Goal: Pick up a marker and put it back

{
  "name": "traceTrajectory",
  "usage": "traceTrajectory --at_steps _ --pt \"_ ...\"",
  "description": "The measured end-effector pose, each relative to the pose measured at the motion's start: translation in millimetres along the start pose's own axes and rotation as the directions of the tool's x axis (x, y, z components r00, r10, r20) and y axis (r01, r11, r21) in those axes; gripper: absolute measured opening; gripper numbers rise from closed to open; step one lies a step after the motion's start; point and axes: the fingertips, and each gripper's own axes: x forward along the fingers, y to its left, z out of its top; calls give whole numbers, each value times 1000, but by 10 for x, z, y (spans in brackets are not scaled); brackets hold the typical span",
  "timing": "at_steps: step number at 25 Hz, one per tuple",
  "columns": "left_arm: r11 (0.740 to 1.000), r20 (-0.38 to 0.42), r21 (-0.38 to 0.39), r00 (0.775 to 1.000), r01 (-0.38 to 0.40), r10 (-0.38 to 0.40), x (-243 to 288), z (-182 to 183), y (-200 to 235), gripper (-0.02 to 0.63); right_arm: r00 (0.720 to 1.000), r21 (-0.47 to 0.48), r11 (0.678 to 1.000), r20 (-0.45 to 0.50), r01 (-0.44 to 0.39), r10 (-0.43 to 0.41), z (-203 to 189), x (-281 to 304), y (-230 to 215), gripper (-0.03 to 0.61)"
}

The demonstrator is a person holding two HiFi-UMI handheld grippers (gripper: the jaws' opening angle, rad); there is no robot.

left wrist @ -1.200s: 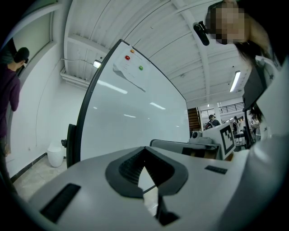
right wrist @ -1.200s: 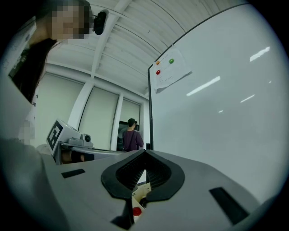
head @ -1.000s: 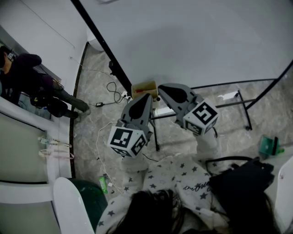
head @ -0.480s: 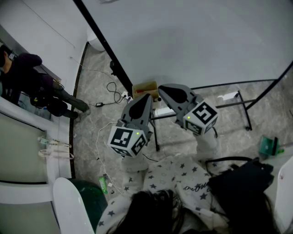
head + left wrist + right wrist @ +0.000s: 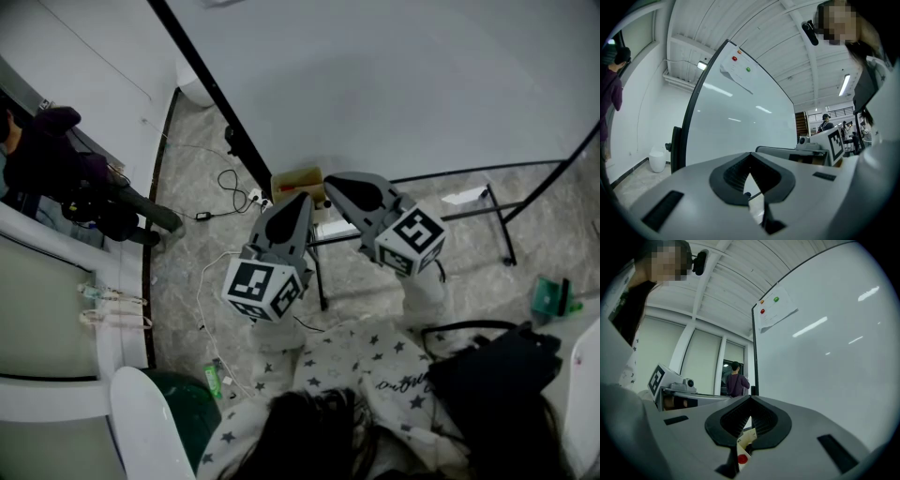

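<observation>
Both grippers are held side by side in front of a large whiteboard, jaws pointing at its lower edge. My left gripper has its jaws together with nothing between them, as the left gripper view shows. My right gripper is shut and empty too, its tips meeting. Just beyond the tips lies a small cream box with red on it, and it shows through the right jaws' gap. I cannot make out a marker in any view.
The whiteboard's black stand legs spread over the marble floor. Cables trail at the left. A person in dark clothes stands far left. A black bag, a white chair and a green bottle lie close by.
Both grippers have stayed where they were, jaws together. The person at the far left has shifted slightly.
</observation>
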Motion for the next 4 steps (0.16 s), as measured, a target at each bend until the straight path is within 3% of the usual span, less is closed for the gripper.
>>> traceTrajectory --at_steps 4 --pt "1000 2 0 1000 11 -11 23 25 -11 2 1000 -9 1000 -5 -10 10 44 24 2 6"
